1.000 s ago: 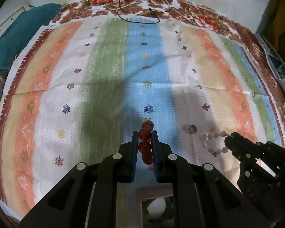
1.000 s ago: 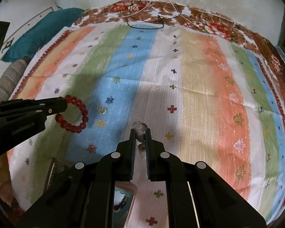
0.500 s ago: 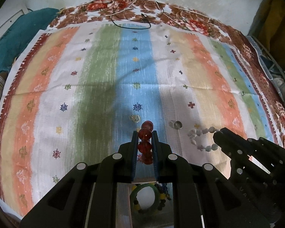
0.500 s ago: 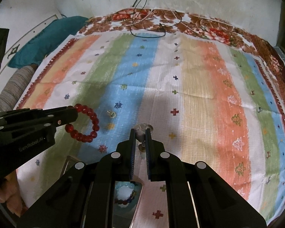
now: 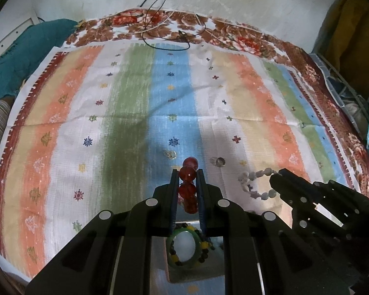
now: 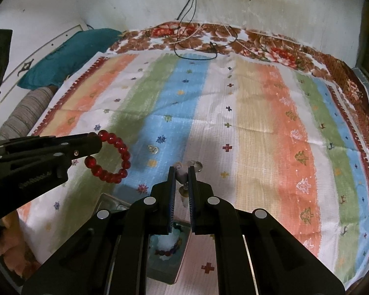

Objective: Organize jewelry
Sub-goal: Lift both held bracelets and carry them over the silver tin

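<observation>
My left gripper is shut on a red bead bracelet and holds it above the striped cloth; the bracelet also shows in the right wrist view. My right gripper is shut on a white bead bracelet, seen hanging from its tip in the left wrist view. Below the grippers stands a tray that holds a green bangle and a dark beaded bracelet. Two small earrings lie on the cloth, one on the blue stripe and one on the white.
The striped cloth covers a bed with a floral sheet. Black and white cables lie at the far edge by the wall. A teal pillow and a striped cushion are at the left. A wire rack is at the right.
Both grippers have lifted and drawn back toward me with their bracelets. The tray with the green bangle has come fully into view beneath them.
</observation>
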Demonstrator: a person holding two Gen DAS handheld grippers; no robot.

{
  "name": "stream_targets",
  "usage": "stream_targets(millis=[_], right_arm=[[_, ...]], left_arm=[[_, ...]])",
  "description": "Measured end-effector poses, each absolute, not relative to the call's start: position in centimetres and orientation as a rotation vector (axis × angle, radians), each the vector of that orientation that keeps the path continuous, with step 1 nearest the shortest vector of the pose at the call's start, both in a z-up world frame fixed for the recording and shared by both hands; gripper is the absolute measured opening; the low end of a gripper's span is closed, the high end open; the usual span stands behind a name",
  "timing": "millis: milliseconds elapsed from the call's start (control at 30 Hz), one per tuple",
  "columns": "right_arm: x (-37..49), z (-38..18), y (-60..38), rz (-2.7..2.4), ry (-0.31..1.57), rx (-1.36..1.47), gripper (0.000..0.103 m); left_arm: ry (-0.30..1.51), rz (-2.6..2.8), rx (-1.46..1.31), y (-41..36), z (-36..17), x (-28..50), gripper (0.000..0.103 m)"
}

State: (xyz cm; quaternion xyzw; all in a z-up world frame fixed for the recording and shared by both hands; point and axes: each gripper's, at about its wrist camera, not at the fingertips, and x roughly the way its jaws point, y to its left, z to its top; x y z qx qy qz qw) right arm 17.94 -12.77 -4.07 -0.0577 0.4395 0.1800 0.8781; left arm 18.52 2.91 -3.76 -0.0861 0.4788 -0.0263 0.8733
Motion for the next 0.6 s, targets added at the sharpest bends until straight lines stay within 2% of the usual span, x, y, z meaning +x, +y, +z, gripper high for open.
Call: stream_targets(millis=[600], right_arm=[[14.3, -2.8, -12.7, 0.396, 0.865, -0.147, 0.011]], left_arm=[[0.956, -0.080, -0.153, 2.4, -2.2, 14.8, 0.013]])
